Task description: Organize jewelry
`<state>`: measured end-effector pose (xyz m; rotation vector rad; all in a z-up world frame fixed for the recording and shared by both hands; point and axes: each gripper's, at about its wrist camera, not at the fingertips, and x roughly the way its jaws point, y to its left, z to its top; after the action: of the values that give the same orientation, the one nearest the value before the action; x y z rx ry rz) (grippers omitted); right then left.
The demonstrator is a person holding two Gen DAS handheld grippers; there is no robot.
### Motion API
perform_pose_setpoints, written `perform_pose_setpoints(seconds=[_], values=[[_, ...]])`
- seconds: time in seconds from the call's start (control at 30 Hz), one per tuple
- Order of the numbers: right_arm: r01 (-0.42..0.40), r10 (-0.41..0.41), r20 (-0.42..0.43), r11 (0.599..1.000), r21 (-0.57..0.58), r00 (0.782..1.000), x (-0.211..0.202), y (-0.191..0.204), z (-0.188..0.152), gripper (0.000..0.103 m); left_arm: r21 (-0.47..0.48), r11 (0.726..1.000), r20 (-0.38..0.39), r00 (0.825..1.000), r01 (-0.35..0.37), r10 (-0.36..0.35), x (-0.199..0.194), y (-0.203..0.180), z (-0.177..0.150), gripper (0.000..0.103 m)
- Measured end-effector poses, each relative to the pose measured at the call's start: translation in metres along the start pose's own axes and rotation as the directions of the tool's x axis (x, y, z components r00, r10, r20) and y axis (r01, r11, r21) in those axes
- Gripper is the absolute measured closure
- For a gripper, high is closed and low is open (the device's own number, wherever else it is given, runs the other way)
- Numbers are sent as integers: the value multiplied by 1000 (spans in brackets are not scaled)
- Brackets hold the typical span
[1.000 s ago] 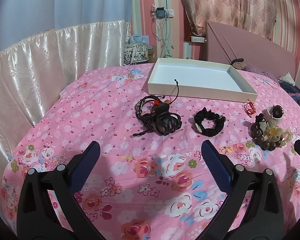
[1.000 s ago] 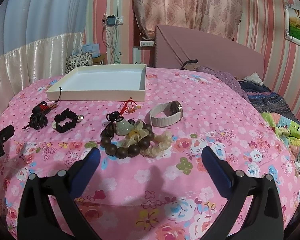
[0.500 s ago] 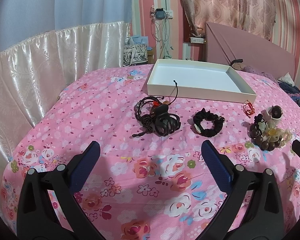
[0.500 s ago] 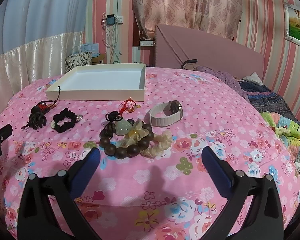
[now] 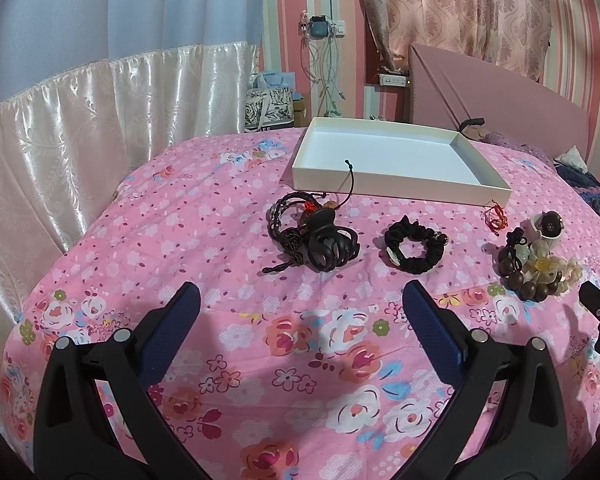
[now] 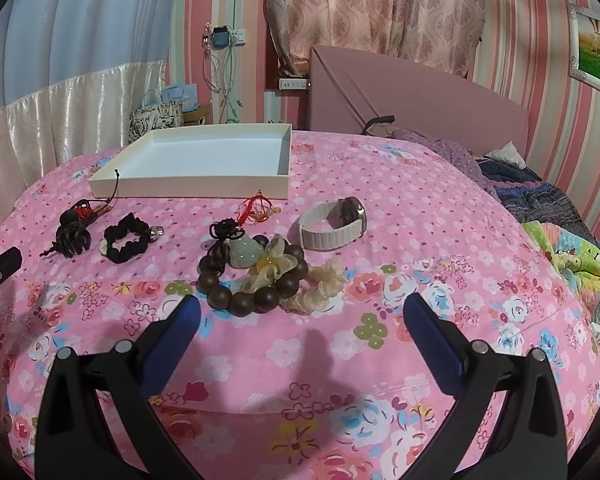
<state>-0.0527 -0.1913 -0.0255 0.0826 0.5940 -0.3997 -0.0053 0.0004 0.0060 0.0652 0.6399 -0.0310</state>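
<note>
A shallow white tray (image 5: 396, 184) (image 6: 188, 188) lies empty on the pink floral bedspread. In front of it lie a black hair claw (image 5: 330, 246) (image 6: 71, 238) on dark cords, a black scrunchie (image 5: 414, 250) (image 6: 126, 240), a red string charm (image 5: 496, 218) (image 6: 256, 208), a brown bead bracelet (image 6: 244, 284) (image 5: 524, 276) with a jade pendant (image 6: 244, 254) and a yellow bow, and a white-strap watch (image 6: 332, 224) (image 5: 548, 226). My left gripper (image 5: 300, 312) is open and empty, short of the claw. My right gripper (image 6: 300, 316) is open and empty, short of the beads.
A pink headboard (image 6: 416, 92) stands behind the bed. A white satin curtain (image 5: 80, 120) hangs on the left. Bags (image 5: 270, 104) and a wall socket with cables (image 5: 324, 32) sit beyond the far edge. Crumpled blankets (image 6: 560, 232) lie at the right.
Both grippers have drifted very slightly; the jewelry sits a little lower left in the left view. Nothing was picked up or moved.
</note>
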Motion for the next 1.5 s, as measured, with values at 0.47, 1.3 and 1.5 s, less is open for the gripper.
perform_pose_setpoints(seconds=[0.47,1.3,1.5], values=[[2,-2,6,1000,4,1000,0,0,-1,2,-1,1000,2,1000,5,-5,-2,0,-1,3],[30,-26,103,999,-38,994,2,10,-3,2,-31,997,-63,996,68,-70,14,4,-3,3],[74,-60,149,993,-90,987,-2,21,-6,2,3,998,-73,995,65,-65,16,-5,-5,3]])
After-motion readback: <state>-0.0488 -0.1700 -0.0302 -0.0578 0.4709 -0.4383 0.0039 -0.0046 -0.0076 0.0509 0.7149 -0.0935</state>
